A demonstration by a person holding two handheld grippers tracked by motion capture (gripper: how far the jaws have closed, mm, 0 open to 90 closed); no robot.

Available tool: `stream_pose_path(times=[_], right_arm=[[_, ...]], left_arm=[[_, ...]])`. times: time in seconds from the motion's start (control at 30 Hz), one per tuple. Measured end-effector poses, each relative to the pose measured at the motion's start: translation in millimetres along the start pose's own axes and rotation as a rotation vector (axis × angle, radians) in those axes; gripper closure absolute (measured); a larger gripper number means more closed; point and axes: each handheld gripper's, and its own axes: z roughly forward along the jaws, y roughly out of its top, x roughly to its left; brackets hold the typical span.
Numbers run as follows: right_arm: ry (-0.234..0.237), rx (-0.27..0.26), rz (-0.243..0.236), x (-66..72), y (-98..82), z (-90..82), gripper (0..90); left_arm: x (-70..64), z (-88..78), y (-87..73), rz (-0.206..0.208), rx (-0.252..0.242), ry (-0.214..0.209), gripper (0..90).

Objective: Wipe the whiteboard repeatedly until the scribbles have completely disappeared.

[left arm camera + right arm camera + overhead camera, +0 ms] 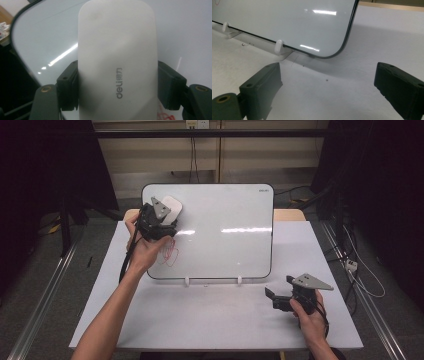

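Eraser (116, 62), white, clamped between the jaws of the left gripper (159, 220), pressed at the upper left corner of the whiteboard (225, 220), above red scribble (170, 255). Right gripper (280, 292): jaws wide apart, empty, on the table (210, 320) below the whiteboard's lower right corner.

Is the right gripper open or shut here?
Open: the right gripper has its jaws wide apart with only bare table between them.

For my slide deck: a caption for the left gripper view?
Left gripper clamps a white eraser over the whiteboard.
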Motion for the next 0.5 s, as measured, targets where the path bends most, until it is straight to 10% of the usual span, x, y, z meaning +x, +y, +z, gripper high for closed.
stream_pose_path(times=[0.5], right_arm=[[0.003, -0.002, 0.000, -0.1, -0.1, -0.6, 7.4]], left_arm=[[-50.9, 3.3, -8.6, 0.084, -0.021, -0.027, 30.9]])
